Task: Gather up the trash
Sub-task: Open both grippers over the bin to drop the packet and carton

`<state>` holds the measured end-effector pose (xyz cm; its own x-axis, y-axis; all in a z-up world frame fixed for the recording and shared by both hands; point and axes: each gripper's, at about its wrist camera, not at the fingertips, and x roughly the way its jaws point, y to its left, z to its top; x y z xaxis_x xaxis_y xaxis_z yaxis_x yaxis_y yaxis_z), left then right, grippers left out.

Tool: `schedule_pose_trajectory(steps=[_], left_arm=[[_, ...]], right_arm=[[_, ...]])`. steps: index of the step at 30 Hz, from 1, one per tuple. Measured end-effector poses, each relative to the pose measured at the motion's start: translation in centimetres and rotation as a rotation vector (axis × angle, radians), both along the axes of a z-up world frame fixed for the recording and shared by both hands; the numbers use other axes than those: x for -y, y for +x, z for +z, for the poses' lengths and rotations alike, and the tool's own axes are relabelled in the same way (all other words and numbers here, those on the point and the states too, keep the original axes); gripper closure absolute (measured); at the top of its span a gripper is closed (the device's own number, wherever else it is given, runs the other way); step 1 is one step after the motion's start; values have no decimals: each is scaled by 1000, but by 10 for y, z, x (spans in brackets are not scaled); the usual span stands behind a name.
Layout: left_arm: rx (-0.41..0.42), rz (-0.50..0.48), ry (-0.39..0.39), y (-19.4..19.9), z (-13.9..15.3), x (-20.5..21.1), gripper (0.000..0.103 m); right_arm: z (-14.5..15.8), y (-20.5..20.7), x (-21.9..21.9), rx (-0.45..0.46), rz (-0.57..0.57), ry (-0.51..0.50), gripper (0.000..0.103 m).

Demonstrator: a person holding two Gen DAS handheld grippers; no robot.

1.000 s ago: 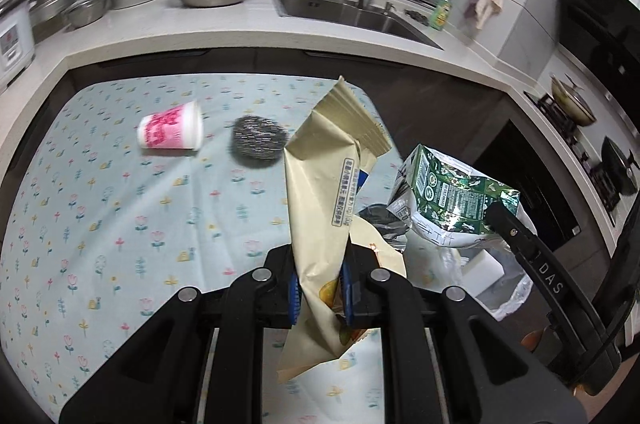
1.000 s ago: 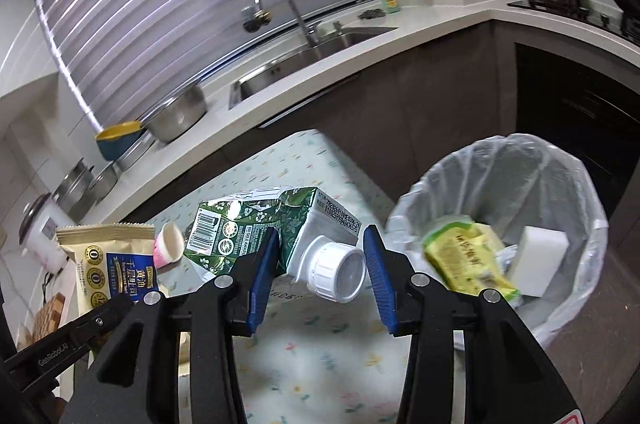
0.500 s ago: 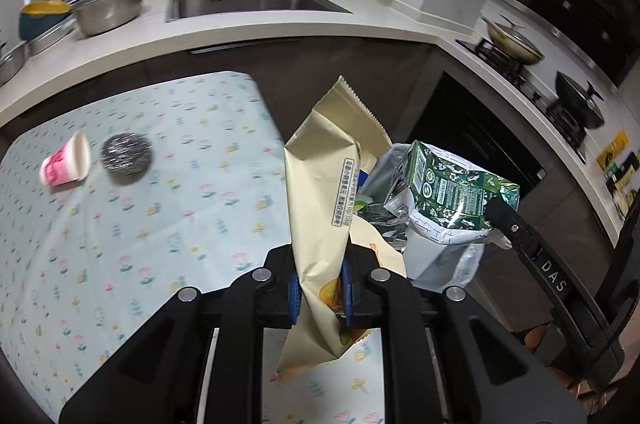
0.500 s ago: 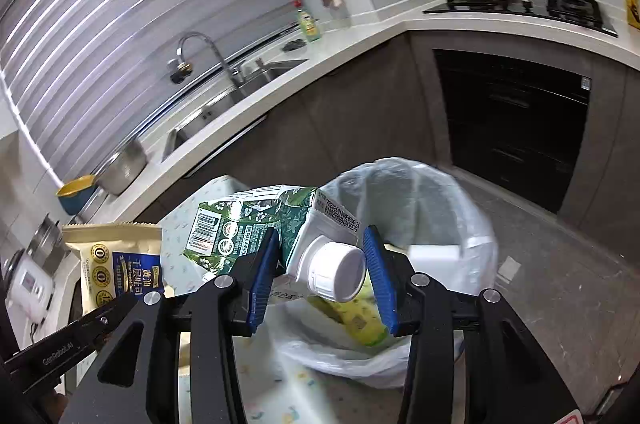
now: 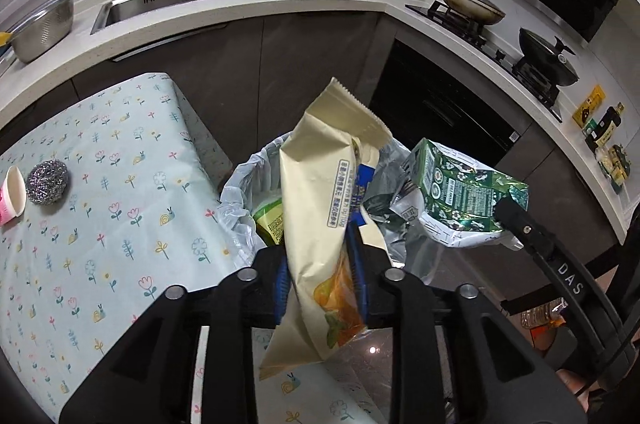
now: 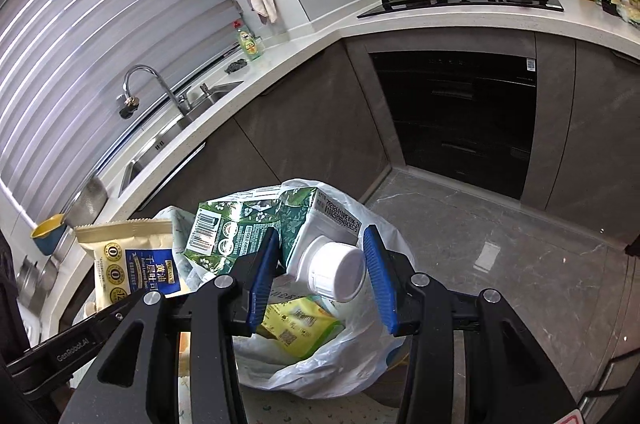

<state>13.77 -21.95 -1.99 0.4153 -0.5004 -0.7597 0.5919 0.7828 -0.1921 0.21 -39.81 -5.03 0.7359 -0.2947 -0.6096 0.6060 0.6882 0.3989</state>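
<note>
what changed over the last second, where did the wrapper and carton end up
Both hands swung from over the table to above the bin, carrying the wrapper and the carton with them. The left gripper jaws are now opening, the wrapper still between them. The right gripper holds the carton as before. The cup and scourer stayed on the table.

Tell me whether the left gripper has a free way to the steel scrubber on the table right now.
Probably not yet: the left gripper has the beige snack bag between its opening jaws, over the bin. The steel scrubber itself lies uncovered beside the cup.
</note>
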Motion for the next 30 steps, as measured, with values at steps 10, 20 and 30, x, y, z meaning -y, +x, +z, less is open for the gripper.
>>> schedule_pose_trajectory(steps=[10,20,30], left_arm=[[4,35,-6,7,-2,-8,50],[10,105,-16,15,2,-31,45],[55,165,-4,19,9,-51,32]], right_arm=[[-5,9,-2,-4,20,11,61],[-4,31,-16,-9,95,6,60],[6,47,-41,9,144,-15,52]])
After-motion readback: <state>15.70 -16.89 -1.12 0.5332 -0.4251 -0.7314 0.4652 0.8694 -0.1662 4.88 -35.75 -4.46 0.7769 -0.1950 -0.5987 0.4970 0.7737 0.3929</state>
